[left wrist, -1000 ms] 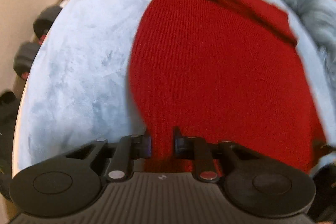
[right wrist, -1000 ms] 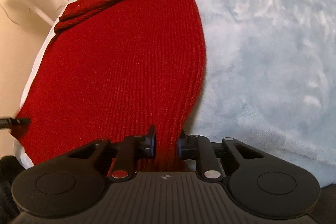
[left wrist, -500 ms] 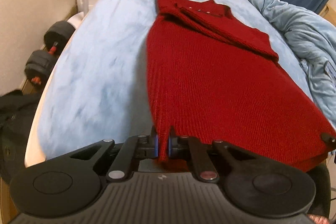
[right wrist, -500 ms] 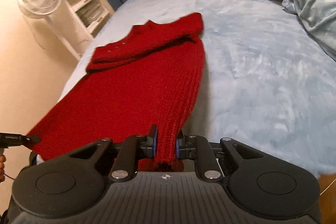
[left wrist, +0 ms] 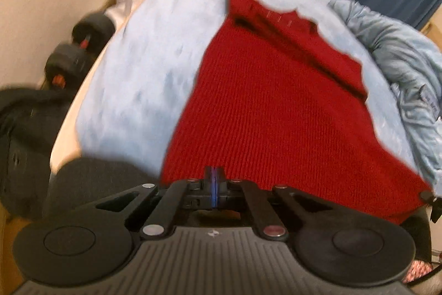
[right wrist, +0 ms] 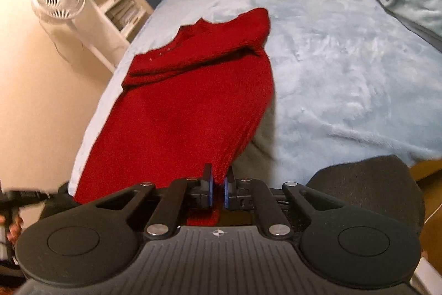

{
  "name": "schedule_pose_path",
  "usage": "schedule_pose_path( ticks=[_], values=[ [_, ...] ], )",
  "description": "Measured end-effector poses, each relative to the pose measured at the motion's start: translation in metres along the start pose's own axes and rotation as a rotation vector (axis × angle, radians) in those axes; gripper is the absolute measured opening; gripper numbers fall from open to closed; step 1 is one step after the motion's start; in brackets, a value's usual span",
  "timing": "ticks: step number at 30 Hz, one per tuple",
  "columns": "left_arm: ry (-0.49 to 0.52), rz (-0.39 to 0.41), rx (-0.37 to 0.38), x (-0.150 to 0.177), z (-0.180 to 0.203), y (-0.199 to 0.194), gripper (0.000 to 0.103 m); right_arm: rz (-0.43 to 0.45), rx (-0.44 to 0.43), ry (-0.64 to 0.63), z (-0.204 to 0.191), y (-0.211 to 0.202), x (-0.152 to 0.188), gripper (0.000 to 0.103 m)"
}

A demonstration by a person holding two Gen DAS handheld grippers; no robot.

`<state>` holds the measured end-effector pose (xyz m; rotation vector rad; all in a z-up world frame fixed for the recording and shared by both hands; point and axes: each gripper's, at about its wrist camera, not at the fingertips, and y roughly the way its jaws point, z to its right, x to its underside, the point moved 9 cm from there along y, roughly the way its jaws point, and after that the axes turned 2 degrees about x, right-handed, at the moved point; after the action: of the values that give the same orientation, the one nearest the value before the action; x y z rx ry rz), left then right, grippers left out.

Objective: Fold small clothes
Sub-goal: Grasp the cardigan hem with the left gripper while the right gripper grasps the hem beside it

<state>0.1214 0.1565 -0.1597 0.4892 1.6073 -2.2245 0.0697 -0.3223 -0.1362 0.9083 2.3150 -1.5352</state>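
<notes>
R wrist: gripper [right wrist: 217, 185] pinching sweater [right wrist: 187, 107] hem

The red sweater [left wrist: 270, 112] is a matt, ribbed knit cloth with a coarse weave. It lies on a bed [right wrist: 345, 68] covered in pale blue plush fabric, soft and slightly shaggy. A crumpled grey-blue blanket [left wrist: 408, 79] looks smooth and faintly sheeny. The left gripper [left wrist: 213, 181] and right gripper [right wrist: 218, 184] are matt black plastic with ridged housings, shiny metal pivot pins and blue pads.
</notes>
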Motion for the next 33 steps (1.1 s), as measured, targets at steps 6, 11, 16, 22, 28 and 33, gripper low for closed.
schedule_pose_path(
  ticks=[6, 11, 16, 22, 28, 33],
  values=[
    [0.141, 0.042, -0.065, -0.038, 0.012, 0.029, 0.103, -0.136, 0.065, 0.036, 0.012, 0.021, 0.010, 0.024],
    [0.200, -0.175, -0.119, -0.023, 0.004, 0.100, 0.103, -0.087, 0.134, 0.049, 0.022, 0.038, -0.004, 0.065],
    [0.176, -0.299, -0.137, -0.004, -0.006, 0.127, 0.103, -0.204, 0.164, 0.083, 0.027, 0.097, 0.002, 0.066],
    [0.211, -0.288, -0.093, 0.004, 0.015, 0.112, 0.046, -0.421, 0.049, 0.075, -0.014, 0.129, 0.044, 0.018],
    [0.107, -0.163, 0.018, -0.010, 0.024, 0.062, 0.022, -0.249, -0.096, 0.003, -0.056, 0.076, 0.020, 0.000],
    [0.109, -0.070, 0.052, -0.031, 0.035, 0.021, 0.021, 0.001, -0.050, -0.039, -0.048, 0.024, -0.035, 0.000]
  ],
)
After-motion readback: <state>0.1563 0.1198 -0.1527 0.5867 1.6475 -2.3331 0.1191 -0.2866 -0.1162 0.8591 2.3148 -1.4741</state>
